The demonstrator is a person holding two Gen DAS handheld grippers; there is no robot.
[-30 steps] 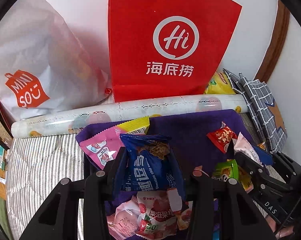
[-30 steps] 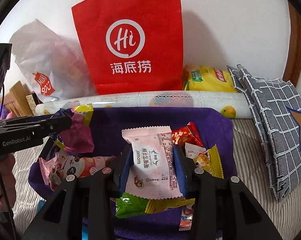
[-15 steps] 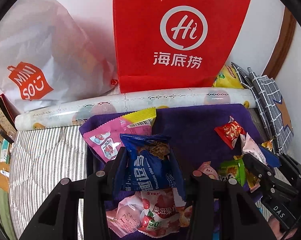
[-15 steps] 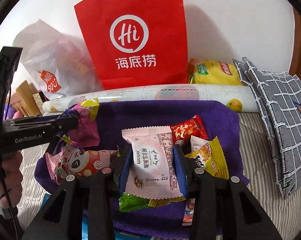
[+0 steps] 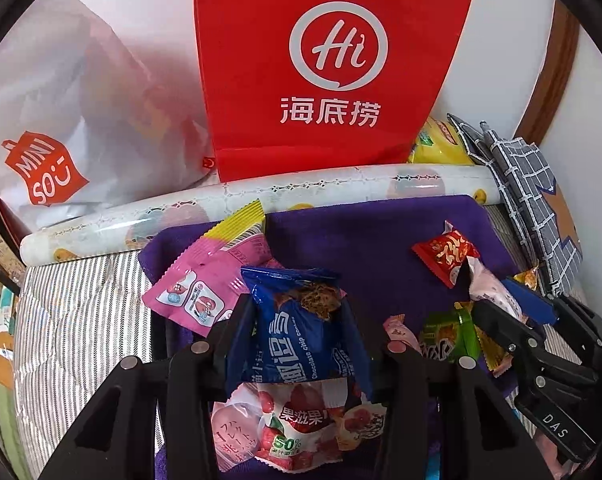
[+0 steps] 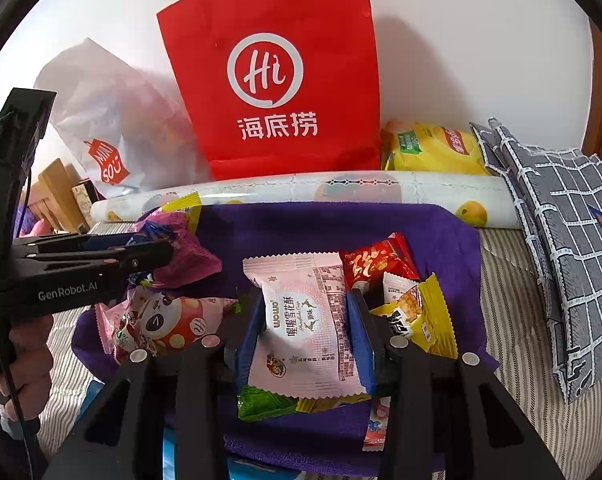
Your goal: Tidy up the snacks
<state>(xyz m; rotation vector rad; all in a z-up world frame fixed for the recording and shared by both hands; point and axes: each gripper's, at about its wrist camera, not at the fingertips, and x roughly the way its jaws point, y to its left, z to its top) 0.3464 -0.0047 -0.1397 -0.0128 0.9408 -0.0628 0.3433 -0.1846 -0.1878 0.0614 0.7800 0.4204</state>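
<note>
In the left wrist view my left gripper is shut on a blue chocolate-chip cookie packet, held upright above the purple cloth. In the right wrist view my right gripper has a pale pink packet between its blue pads. Its jaws are opening, but the pads still touch the packet's sides. Loose snacks lie on the cloth: a pink packet, a red packet, a yellow packet, a panda-print packet and a green one. The left gripper also shows from the side.
A red paper bag and a white Miniso bag stand against the wall behind a patterned roll. A yellow chips bag and a checked grey cloth are at the right. Striped bedding surrounds the purple cloth.
Both grippers keep their packets between the pads. The two views have shifted only slightly; nothing on the cloth has moved.
</note>
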